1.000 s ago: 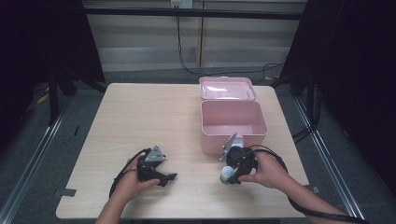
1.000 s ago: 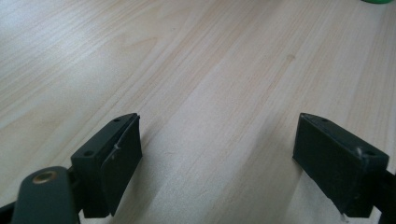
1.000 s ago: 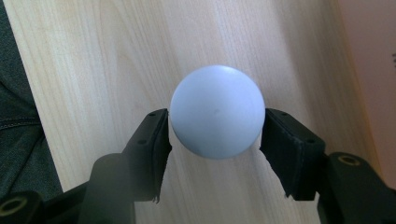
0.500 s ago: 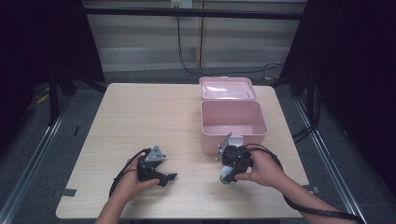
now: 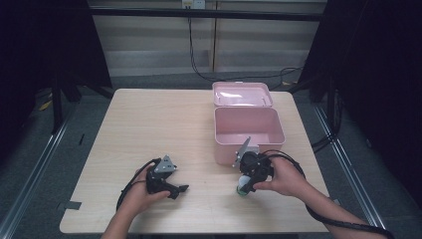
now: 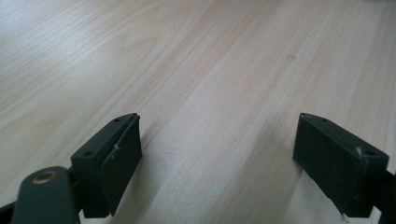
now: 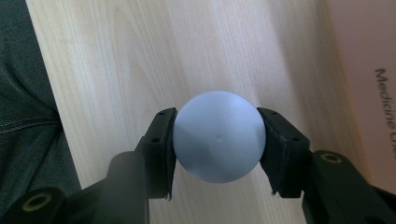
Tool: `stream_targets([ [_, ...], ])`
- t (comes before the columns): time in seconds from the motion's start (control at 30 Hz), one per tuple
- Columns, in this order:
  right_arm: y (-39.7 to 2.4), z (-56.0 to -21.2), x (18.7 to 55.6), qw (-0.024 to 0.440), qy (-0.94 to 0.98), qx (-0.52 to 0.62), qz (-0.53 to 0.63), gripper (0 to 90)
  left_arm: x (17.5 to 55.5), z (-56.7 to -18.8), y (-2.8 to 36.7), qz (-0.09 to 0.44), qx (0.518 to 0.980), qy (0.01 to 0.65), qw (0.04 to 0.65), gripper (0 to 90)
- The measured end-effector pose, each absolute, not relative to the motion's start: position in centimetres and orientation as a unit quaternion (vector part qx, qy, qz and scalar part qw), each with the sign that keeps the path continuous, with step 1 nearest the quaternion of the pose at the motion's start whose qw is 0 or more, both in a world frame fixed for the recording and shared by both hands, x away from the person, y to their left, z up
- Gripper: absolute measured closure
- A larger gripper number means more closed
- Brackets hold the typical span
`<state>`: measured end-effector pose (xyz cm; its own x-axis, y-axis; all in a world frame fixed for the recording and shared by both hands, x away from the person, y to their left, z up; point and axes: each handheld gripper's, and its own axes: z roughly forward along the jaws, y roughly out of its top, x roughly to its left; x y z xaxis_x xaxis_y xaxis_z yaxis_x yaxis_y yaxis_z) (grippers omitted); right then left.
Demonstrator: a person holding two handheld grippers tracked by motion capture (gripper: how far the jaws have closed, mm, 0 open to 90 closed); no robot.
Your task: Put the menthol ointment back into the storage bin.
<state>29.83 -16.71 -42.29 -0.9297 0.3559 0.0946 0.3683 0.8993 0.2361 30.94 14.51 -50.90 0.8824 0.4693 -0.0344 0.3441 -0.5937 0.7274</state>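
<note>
Fingers of right gripper pinch pale blue ball; medicine box at 12 o'clock in high view. Left gripper spread over bare table.

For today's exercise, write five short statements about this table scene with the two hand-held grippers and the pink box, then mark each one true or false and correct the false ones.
1. The right gripper is closed on a pale blue round-topped object. True.
2. The left gripper holds a small bottle. False: its jaws stand apart over bare wood with nothing between them.
3. The pink box is open, its lid lying back behind it. True.
4. The pink box sits at the left edge of the table. False: it stands on the right half, just beyond the right gripper.
5. The pale blue object already lies inside the box. False: it is on the near side of the box, over the tabletop, between the right gripper's pads.
</note>
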Motion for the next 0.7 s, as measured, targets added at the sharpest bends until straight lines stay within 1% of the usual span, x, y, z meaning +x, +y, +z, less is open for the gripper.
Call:
stream_targets([
  [0.7, -17.1, -37.7, 31.1, 0.024, -0.974, -0.184, -0.126, 50.6, 30.9, -50.9, 14.5, 0.082, 0.888, 0.23, 0.389, 14.9],
])
